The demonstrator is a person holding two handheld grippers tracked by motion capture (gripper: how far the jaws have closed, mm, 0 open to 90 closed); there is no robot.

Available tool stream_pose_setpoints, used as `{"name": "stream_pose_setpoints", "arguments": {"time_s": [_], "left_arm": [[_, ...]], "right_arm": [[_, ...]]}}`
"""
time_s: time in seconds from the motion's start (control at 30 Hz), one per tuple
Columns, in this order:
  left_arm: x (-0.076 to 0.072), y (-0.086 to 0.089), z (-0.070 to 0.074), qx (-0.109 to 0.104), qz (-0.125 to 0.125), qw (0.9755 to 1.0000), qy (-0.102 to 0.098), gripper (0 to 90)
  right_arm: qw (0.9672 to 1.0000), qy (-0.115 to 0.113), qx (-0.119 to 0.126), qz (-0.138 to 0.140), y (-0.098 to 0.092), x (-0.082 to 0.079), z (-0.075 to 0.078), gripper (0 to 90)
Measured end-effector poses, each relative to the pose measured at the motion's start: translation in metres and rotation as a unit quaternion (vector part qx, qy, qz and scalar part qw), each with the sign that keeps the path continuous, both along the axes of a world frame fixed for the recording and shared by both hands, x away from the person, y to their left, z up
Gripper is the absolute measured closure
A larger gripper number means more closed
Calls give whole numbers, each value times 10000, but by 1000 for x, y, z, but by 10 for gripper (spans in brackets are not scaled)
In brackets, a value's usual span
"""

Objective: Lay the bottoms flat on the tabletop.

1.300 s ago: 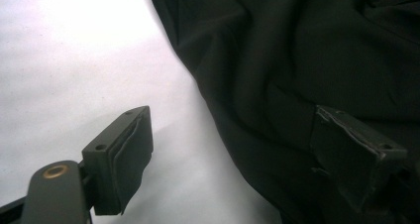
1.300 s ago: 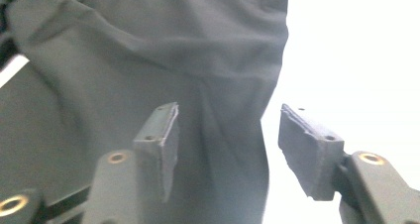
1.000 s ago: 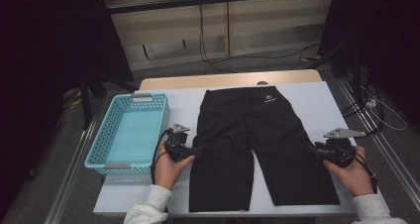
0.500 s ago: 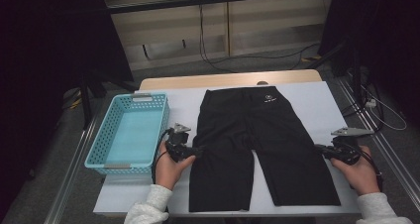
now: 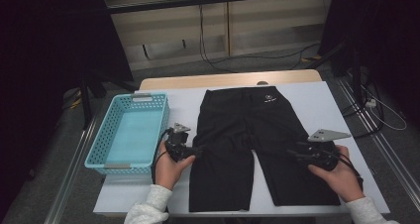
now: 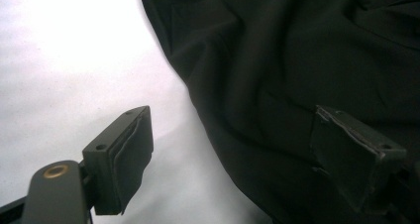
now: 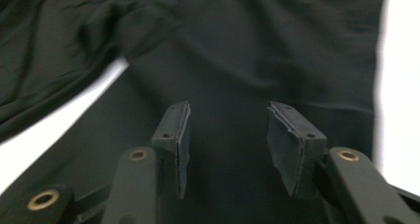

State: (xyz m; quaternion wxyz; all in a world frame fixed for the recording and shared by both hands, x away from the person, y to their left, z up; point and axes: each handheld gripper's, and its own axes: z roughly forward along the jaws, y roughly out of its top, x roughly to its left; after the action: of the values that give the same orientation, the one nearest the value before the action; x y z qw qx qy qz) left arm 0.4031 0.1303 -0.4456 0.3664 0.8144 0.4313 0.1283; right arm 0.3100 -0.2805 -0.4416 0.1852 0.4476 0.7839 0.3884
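While the left gripper [image 5: 194,150] waits wide open astride the shorts' [image 5: 257,149] outer edge, drive your right gripper [image 5: 293,155], jaws just part-opened and empty, onto its hem before closing.

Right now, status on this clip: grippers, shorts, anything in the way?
Left gripper open, straddling the shorts' outer edge. Right gripper open over the other leg, jaws just opening, nothing held. Shorts flat on table. Basket aside, nothing blocking.

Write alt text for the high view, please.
Black shorts lie flat on a white table, with a hand-held gripper at each side: left gripper and right gripper. A blue basket stands to the left.
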Motion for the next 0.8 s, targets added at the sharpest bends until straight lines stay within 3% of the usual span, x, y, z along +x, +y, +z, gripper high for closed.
{"name": "stream_pose_setpoints", "arguments": {"time_s": [0.07, 0.23, 0.33, 0.37, 0.5, 0.8], "left_arm": [[1, 0, -1, 10, 8, 10000, -5, 173], [0, 0, -1, 109, -31, 9999, 32, 173], [0, 0, -1, 90, -8, 10000, -12, 173], [0, 0, 0, 104, -54, 9999, 12, 173], [0, 0, 1, 56, -22, 10000, 2, 171], [-1, -1, -1, -8, 51, 10000, 24, 171]], "right_arm": [[9993, 168, -16, 333, 11, 0, -4, 651], [9978, 304, -189, 549, 27, -1, -12, 638], [9968, 223, -466, 613, 33, -1, -17, 632], [9969, 237, -455, 604, 34, -1, -17, 646], [9970, 346, -370, 581, 33, -1, -16, 853], [9961, 472, -271, 696, 32, -8, -14, 886]]}}
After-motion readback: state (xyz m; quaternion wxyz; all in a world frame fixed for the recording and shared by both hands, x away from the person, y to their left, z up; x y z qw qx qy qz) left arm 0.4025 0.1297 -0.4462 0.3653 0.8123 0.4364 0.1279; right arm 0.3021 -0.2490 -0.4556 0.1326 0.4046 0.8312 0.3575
